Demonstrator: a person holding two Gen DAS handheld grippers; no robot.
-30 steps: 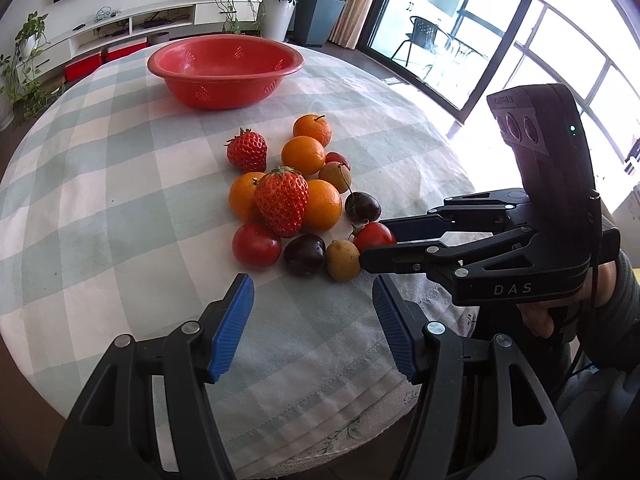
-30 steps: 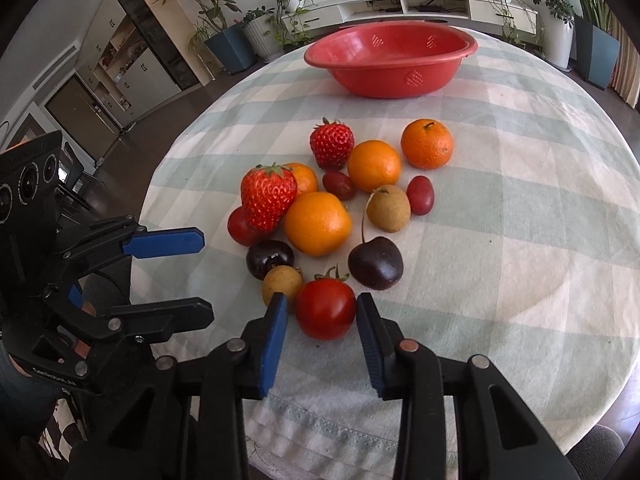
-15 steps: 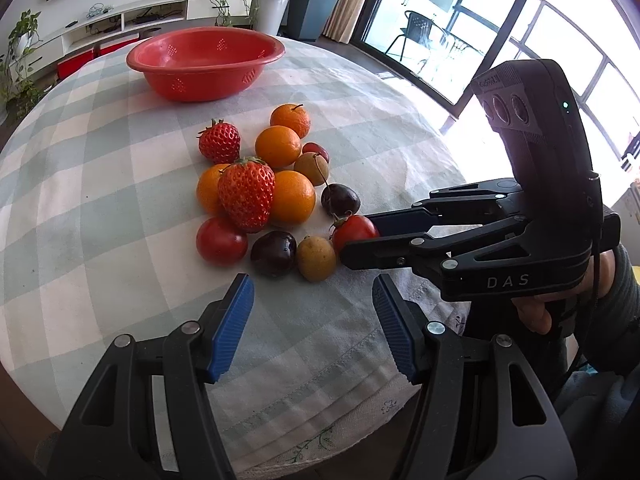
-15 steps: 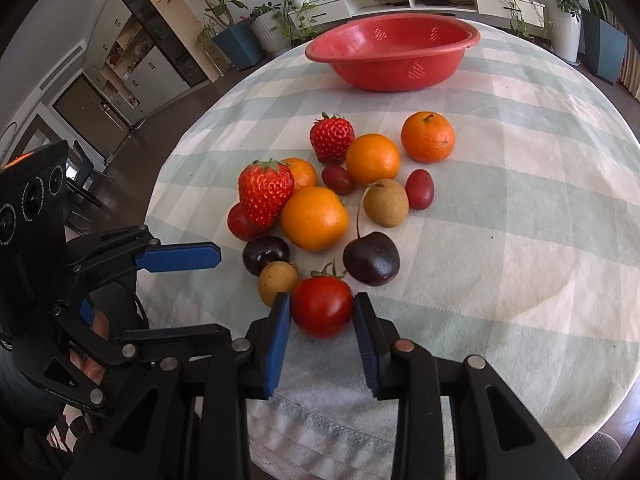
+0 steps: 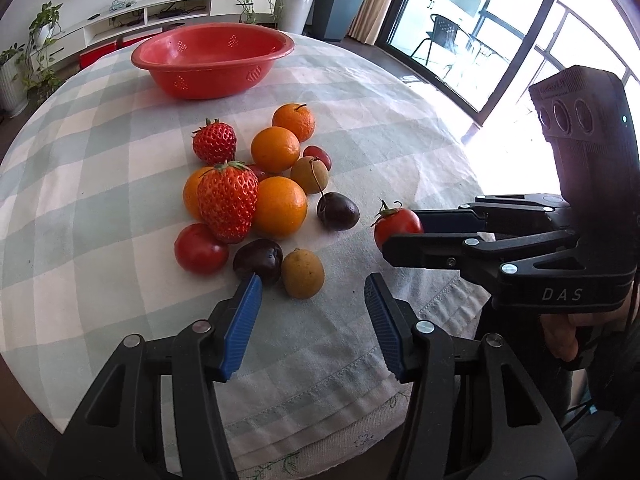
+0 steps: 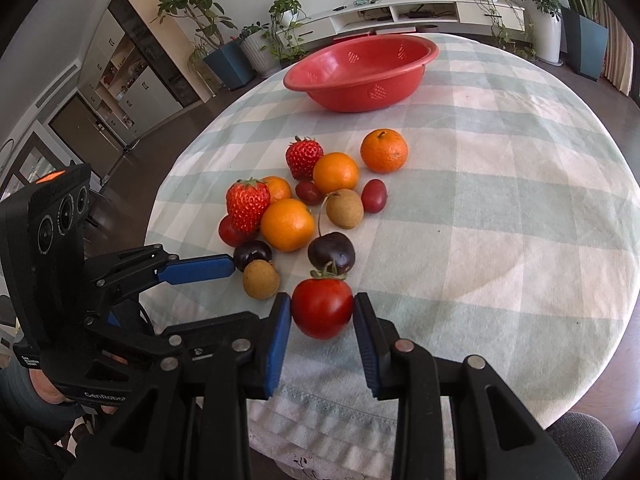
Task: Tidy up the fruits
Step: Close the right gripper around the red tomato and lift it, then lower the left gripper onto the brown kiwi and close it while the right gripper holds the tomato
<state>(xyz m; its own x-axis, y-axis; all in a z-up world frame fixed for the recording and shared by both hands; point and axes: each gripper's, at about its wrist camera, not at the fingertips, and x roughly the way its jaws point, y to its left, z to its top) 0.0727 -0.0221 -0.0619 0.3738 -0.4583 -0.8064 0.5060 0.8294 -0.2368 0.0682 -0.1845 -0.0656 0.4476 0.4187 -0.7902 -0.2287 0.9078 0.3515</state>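
My right gripper [image 6: 322, 314] is shut on a red tomato [image 6: 322, 307] with a green stem, held clear of the fruit pile; the tomato also shows in the left wrist view [image 5: 396, 224] between the right gripper's fingers [image 5: 424, 248]. My left gripper [image 5: 312, 312] is open and empty, just in front of a small brown fruit [image 5: 302, 274] and a dark cherry [image 5: 258, 260]. The pile holds strawberries [image 5: 227, 204], oranges [image 5: 279, 207] and another tomato [image 5: 199, 249]. A red colander bowl [image 5: 212, 58] stands at the far side of the table.
The round table has a checked green and white cloth [image 6: 500, 200], and its front edge is near both grippers. Plants, a low white shelf and a glass door stand around the room beyond the table.
My right gripper has closed on the tomato and drawn it back away from the pile. My left gripper has moved closer to the near fruits and stays open.
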